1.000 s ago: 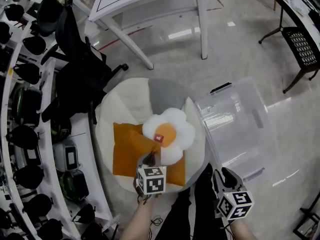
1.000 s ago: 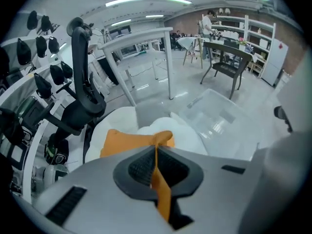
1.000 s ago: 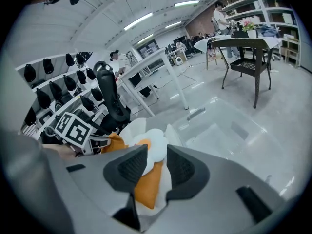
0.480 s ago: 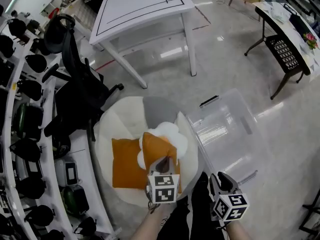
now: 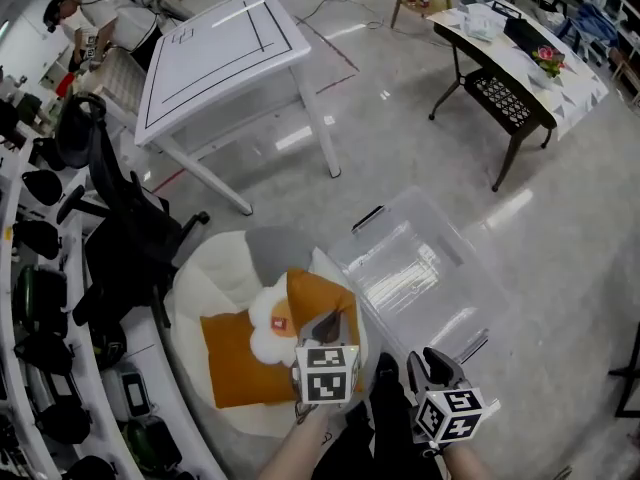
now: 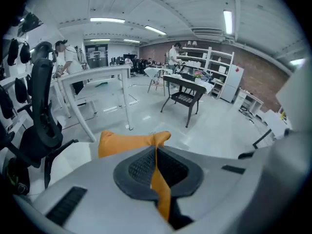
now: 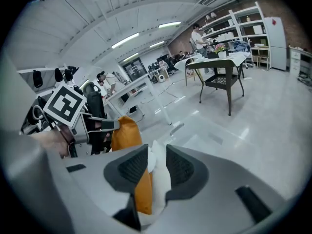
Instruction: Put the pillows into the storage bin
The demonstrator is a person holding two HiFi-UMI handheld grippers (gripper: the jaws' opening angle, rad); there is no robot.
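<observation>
Fabric of the orange pillow (image 5: 318, 300) is pinched flat between the pads of the left tool (image 5: 325, 320), which is clamped shut on the pillow's near right corner. A second ago that pillow lay flat on the cream cushioned surface (image 5: 215, 278) with the flower-shaped pillow (image 5: 265, 328) resting on top of it, and the left tool was only at its near edge. Now the gripped corner stands raised and folded up against the flower-shaped pillow's right side, while the pillow's left part lies flat on the surface. The head view has also swung so that the clear storage bin (image 5: 430, 288), which looks empty, sits more fully in sight just to the right of the surface.

The right tool (image 5: 430, 363) has its jaws apart. Orange and white fabric shows through the gap in its own view, yet the head view places it off to the right, by the person's dark trouser leg and clear of both pillows, so it most likely grips nothing.

The lift has therefore begun but nothing has reached the bin. Since the flower-shaped pillow leans on the raised one, it may slide or tumble as the orange pillow comes away.
</observation>
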